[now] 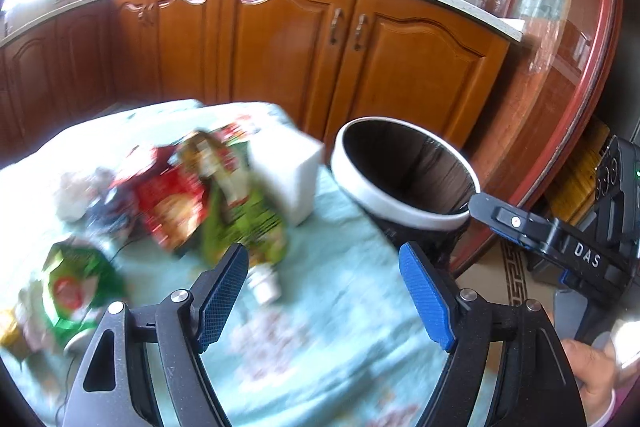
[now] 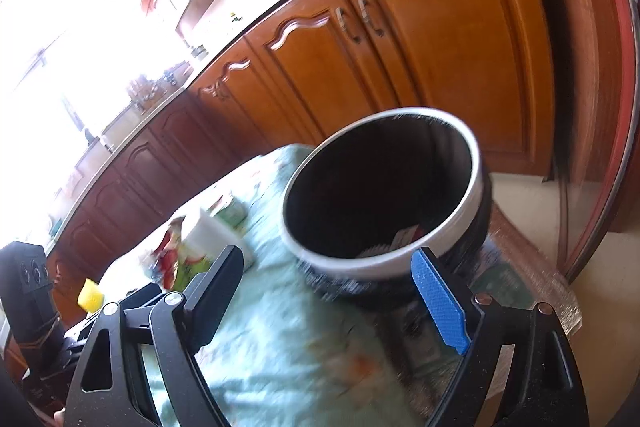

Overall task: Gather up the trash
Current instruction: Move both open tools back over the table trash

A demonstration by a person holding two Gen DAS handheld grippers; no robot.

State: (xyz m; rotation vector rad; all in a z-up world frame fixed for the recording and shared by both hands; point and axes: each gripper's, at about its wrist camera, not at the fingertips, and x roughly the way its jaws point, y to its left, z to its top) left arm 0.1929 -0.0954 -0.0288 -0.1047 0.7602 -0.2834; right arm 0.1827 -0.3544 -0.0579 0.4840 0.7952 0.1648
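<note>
Hovering above the cloth-covered surface (image 1: 344,291), the left gripper (image 1: 324,291) has its fingers spread and empty; blurred snack wrappers (image 1: 176,199) lie piled just ahead. The right gripper (image 2: 332,303), fingers likewise spread, faces the white-rimmed trash bin (image 2: 472,187) at the surface's edge.

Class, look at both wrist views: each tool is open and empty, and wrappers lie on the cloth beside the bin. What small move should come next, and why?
Probably ease the left tool forward and down onto the small white cup lying just ahead of its fingers. Both tools are open and hold nothing, the bin stands open-mouthed on the table's right side, and the right tool faces the bin, not the litter.
</note>
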